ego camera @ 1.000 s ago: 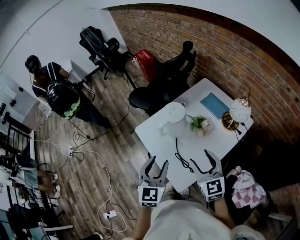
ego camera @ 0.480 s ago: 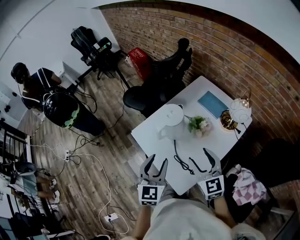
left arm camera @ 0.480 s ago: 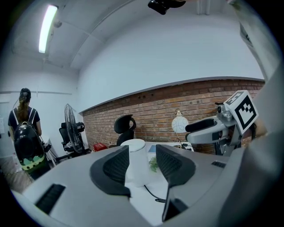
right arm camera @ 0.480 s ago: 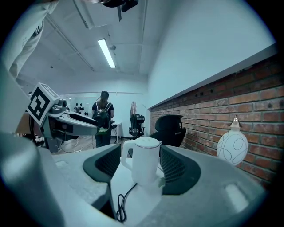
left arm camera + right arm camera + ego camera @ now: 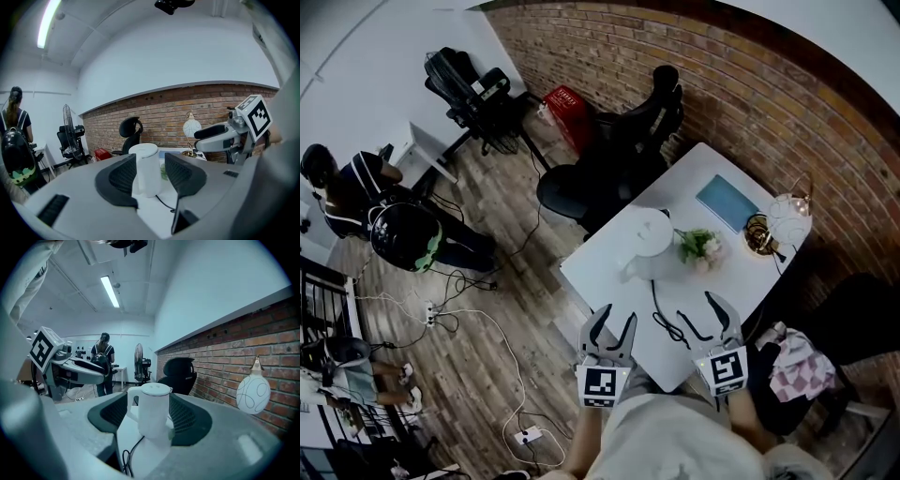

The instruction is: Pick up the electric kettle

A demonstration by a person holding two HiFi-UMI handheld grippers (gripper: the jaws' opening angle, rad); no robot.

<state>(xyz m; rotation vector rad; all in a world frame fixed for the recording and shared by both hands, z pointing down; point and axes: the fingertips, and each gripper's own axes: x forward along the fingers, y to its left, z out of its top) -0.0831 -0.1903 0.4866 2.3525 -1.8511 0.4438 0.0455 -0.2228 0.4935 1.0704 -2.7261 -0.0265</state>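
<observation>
The white electric kettle (image 5: 649, 234) stands upright on the white table (image 5: 727, 277), near its far left edge, and its black cord (image 5: 661, 314) trails toward me. My left gripper (image 5: 614, 321) hangs open just off the table's near corner, well short of the kettle. My right gripper (image 5: 697, 309) is open over the table's near edge, by the cord's end. In the left gripper view the kettle (image 5: 146, 168) shows far off between the jaws. The right gripper view frames the kettle (image 5: 153, 413) the same way. Neither gripper holds anything.
A small flower pot (image 5: 698, 246) sits right of the kettle, with a blue book (image 5: 727, 202) and a globe lamp (image 5: 787, 217) beyond. A black office chair (image 5: 609, 178) stands behind the table. Cables cross the wood floor (image 5: 487, 319). A person (image 5: 347, 183) stands far left.
The table's near edge has come closer to both grippers. The room at the left has slid outward in the picture. Both pairs of jaws stand as wide as before.
</observation>
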